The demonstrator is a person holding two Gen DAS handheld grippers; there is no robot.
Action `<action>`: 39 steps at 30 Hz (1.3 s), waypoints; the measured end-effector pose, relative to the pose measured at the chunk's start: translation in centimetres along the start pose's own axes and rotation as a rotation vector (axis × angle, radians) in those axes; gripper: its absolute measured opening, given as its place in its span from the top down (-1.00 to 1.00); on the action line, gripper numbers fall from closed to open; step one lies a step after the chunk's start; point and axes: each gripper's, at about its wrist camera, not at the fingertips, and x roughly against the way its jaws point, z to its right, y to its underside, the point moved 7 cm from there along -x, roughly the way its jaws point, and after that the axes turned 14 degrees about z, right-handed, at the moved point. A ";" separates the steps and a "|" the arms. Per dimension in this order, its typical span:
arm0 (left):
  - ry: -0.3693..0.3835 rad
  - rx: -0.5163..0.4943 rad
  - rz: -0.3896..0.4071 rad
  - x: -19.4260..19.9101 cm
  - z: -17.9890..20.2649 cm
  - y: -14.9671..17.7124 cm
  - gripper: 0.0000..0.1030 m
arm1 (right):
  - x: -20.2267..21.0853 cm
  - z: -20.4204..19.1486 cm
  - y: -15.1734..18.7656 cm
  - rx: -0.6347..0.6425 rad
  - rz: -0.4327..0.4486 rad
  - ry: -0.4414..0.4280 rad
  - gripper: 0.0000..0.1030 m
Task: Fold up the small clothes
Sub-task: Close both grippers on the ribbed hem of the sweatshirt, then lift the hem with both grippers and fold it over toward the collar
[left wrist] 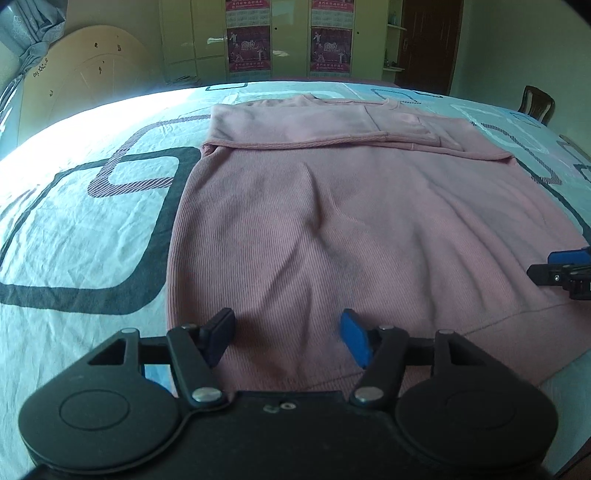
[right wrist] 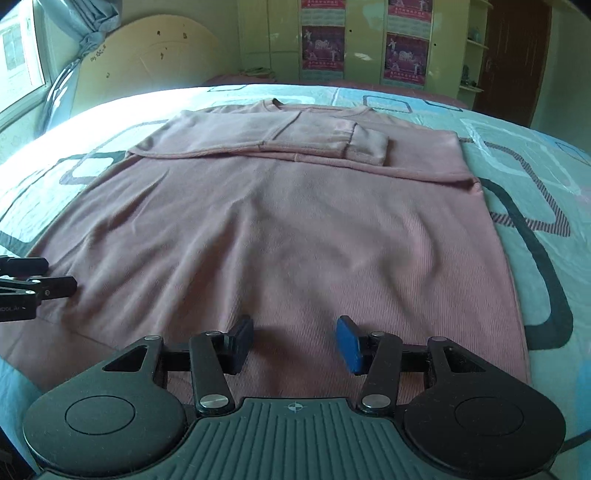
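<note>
- Both pairs of jaws are seen standing apart with nothing gripped between them: the left gripper (left wrist: 288, 338) and the right gripper (right wrist: 293, 341) are each held above the near part of the pink top, with bare fabric showing in the gap between the pads.
- Whether the pads touch the cloth cannot be told from either view.
- A bedsheet (left wrist: 81, 229) in pale blue-white, printed with dark rounded squares, is spread over the bed and carries the garment.
- The pink top (left wrist: 351, 229) is laid flat on the sheet, its ribbed body lightly wrinkled, with its hem nearest the cameras and its neckline at the far end.
- The sleeves (right wrist: 295, 140) are seen folded inward across the chest, lying one over the other in a band near the collar.
- A pale rounded board (right wrist: 147, 62) is leaned against the far wall, beside a gathered grey curtain (right wrist: 92, 26).
- Cupboard doors bearing two red posters (left wrist: 249, 48) are seen behind the bed.
- A dark wooden chair back (left wrist: 535, 105) is visible past the far right edge of the bed.
- In the left wrist view, the right gripper's tip is caught at the right edge, over the garment's side; in the right wrist view, the left gripper's is caught at the left edge.
</note>
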 end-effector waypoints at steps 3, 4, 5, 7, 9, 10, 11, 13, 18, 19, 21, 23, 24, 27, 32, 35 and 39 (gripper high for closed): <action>-0.008 0.024 0.010 1.8 -1.2 0.3 -0.21 | 1.8 1.5 0.7 -0.021 0.012 0.046 0.03; -0.015 0.033 0.021 2.5 -1.7 0.2 -0.21 | 2.6 2.1 0.7 -0.030 0.022 0.061 0.03; -0.025 0.039 0.030 3.1 -2.2 0.2 -0.21 | 3.1 2.5 0.7 -0.040 0.030 0.073 0.03; -0.049 0.051 0.039 4.1 -3.0 0.3 -0.21 | 4.5 3.6 0.7 -0.056 0.047 0.110 0.03; -0.055 0.067 0.022 4.5 -3.6 0.9 -0.21 | 5.3 4.5 1.0 -0.067 0.056 0.139 0.03; -0.051 0.084 0.006 4.5 -3.9 1.3 -0.19 | 5.6 5.1 1.2 -0.075 0.055 0.153 0.03; -0.043 0.103 -0.011 4.4 -4.1 1.7 -0.17 | 6.0 5.7 1.6 -0.085 0.050 0.172 0.03; -0.028 0.146 -0.033 4.3 -4.4 2.2 -0.13 | 6.6 6.8 2.3 -0.106 0.044 0.200 0.03; 0.003 0.209 -0.056 4.1 -4.3 2.5 -0.13 | 7.9 8.1 3.3 -0.138 0.043 0.227 0.03; 0.012 0.214 -0.060 4.0 -4.2 2.5 -0.13 | 8.1 8.2 3.4 -0.139 0.046 0.234 0.03; 0.038 0.218 -0.064 3.7 -3.8 2.4 -0.12 | 8.3 8.7 3.8 -0.155 0.048 0.250 0.03; 0.056 0.207 -0.066 3.6 -3.3 2.5 -0.06 | 8.4 9.3 4.1 -0.187 0.048 0.258 0.03; 0.063 0.204 -0.067 3.5 -3.2 2.4 0.03 | 8.2 9.7 4.4 -0.208 0.033 0.257 0.03; 0.094 0.196 -0.068 3.3 -2.9 2.3 0.28 | 8.0 10.2 4.7 -0.256 0.015 0.238 0.03; 0.116 0.226 -0.060 3.2 -2.8 1.7 0.87 | 8.2 10.2 4.4 -0.310 -0.001 0.163 0.67; 0.139 0.245 -0.030 3.5 -2.9 0.4 0.89 | 8.3 9.9 3.6 -0.315 0.000 0.125 0.77; 0.158 0.266 0.042 3.7 -2.9 -2.7 0.89 | 8.9 9.9 1.1 -0.356 0.059 0.071 0.78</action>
